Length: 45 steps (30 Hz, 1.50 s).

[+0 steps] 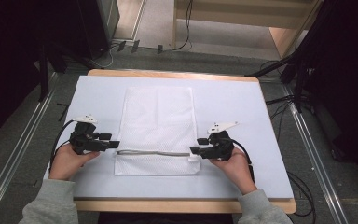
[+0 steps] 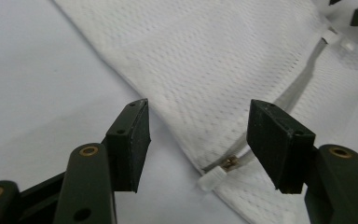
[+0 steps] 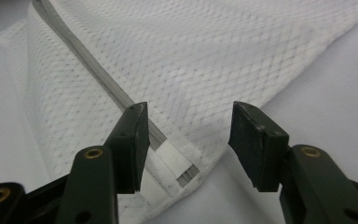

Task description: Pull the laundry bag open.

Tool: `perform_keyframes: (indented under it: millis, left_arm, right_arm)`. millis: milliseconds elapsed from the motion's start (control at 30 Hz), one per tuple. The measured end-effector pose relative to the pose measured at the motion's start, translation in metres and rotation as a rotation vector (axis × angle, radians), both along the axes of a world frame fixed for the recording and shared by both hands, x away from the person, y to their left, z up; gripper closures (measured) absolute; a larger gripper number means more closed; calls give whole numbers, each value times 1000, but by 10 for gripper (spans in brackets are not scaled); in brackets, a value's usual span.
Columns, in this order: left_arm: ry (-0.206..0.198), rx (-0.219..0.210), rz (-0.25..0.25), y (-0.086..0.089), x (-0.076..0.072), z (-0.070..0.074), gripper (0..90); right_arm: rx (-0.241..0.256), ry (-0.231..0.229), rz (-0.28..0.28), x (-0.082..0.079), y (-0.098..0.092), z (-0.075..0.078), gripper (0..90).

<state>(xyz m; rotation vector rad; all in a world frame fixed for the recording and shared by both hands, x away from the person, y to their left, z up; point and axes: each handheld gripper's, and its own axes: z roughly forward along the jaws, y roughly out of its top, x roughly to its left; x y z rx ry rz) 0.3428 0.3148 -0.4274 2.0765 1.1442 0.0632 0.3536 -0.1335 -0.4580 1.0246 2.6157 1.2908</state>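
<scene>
A white mesh laundry bag point(image 1: 157, 126) lies flat on the table's white sheet point(image 1: 242, 107), with a grey zipper point(image 1: 154, 152) running across it near its front end. My left gripper point(image 1: 114, 144) is open at the zipper's left end. In the left gripper view the bag point(image 2: 223, 60) and its small metal slider with a white pull tab point(image 2: 213, 178) lie between the open jaws. My right gripper point(image 1: 194, 151) is open at the zipper's right end. In the right gripper view the bag's corner point(image 3: 186, 84), zipper point(image 3: 98, 70) and a white fabric tab point(image 3: 172, 157) sit between the jaws.
The white sheet covers a wooden table point(image 1: 177, 205) whose edge shows at front and back. Cables point(image 1: 279, 100) and dark stands point(image 1: 303, 60) lie on the floor to the right, and metal rails point(image 1: 14, 158) run along both sides.
</scene>
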Motion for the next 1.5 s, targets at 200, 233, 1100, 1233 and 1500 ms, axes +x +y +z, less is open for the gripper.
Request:
perform_keyframes:
  millis: [200, 233, 1100, 1233, 1500]
  left_arm:
    - [1, 13, 32, 3, 5, -2, 377]
    - [-3, 19, 38, 3, 5, -2, 377]
    - [0, 23, 104, 13, 25, -7, 358]
    - [3, 21, 117, 14, 27, -8, 356]
    - [12, 33, 125, 15, 29, -9, 347]
  right_arm:
    - [17, 9, -49, 2, -10, -1, 464]
    - [21, 13, -59, 3, -11, -1, 462]
    - [18, 16, -223, 6, -58, -4, 411]
    - [12, 12, -237, 6, -63, -4, 407]
    - [9, 14, -254, 7, -68, -6, 402]
